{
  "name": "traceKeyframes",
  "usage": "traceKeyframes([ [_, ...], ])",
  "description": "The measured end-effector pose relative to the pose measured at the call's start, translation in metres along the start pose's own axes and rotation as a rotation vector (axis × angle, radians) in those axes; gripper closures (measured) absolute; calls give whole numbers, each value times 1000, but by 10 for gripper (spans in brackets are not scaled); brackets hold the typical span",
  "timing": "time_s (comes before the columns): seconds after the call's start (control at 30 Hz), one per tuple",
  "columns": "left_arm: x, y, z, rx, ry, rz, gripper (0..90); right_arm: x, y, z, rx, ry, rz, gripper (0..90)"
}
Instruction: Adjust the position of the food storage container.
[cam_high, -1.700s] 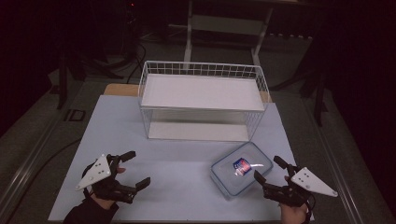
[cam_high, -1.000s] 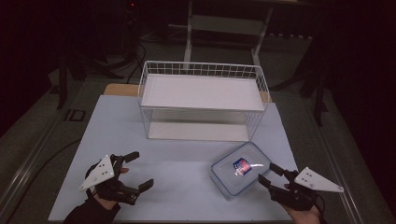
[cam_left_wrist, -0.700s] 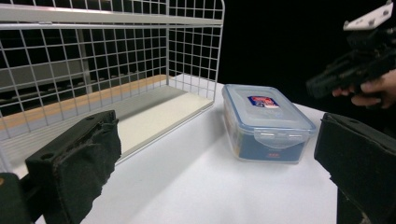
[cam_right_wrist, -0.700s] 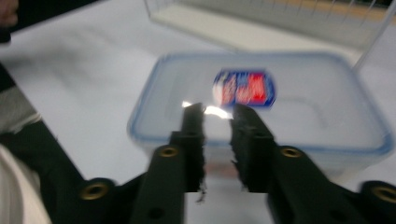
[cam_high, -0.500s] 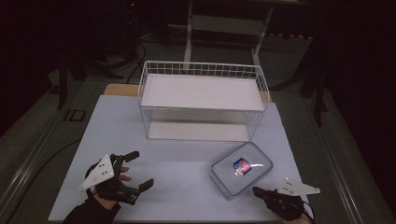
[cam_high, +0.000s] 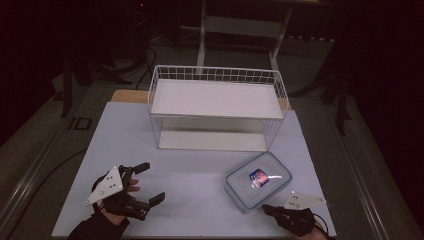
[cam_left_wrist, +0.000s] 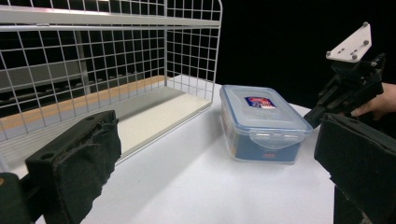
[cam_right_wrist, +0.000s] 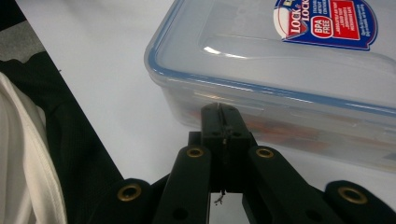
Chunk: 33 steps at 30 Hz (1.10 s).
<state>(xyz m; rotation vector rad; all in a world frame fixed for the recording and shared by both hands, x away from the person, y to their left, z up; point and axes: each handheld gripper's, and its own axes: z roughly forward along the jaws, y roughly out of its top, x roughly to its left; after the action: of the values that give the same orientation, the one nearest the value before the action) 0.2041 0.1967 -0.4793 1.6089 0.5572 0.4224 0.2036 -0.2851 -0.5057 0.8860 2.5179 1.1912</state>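
A clear plastic container (cam_high: 257, 186) with a blue-edged lid and a red and blue label lies on the white table (cam_high: 200, 185) at the front right. My right gripper (cam_high: 265, 206) is shut with nothing between its jaws. Its tips point at the container's near side wall (cam_right_wrist: 280, 60), close to the right gripper (cam_right_wrist: 224, 116); I cannot tell whether they touch. At the front left my left gripper (cam_high: 152, 181) is open and holds nothing. The left gripper view looks between the wide-apart jaws of the left gripper (cam_left_wrist: 219, 163) at the container (cam_left_wrist: 261, 123) and the right gripper (cam_left_wrist: 314, 117).
A white wire basket (cam_high: 217, 75) with a white floor stands at the back middle of the table, just behind the container. It appears as the basket (cam_left_wrist: 140, 56) at the upper left of the left gripper view. A dark floor surrounds the table.
The right gripper's jaws have gone from open to shut, and it has dropped lower toward the container's near side. The left gripper has stayed in place.
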Motion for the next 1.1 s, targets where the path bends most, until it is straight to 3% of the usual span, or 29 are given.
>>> traceKeyframes([
  [0.63,-2,0,0,3,-12,4,4,-2,28,30,16,21,-50,900],
  [0.73,-2,0,0,5,-11,6,4,-2,32,23,-18,15,-56,900],
  [0.83,-2,0,1,5,-14,5,4,-15,36,5,-76,-57,-36,900],
  [0.97,-3,0,1,7,-15,11,4,-46,35,-16,-112,-188,4,900],
  [1.07,-4,0,1,11,-17,11,4,-51,34,-19,-113,-210,9,900],
  [1.1,-3,0,1,13,-18,11,4,-70,29,-23,-108,-275,35,900],
])
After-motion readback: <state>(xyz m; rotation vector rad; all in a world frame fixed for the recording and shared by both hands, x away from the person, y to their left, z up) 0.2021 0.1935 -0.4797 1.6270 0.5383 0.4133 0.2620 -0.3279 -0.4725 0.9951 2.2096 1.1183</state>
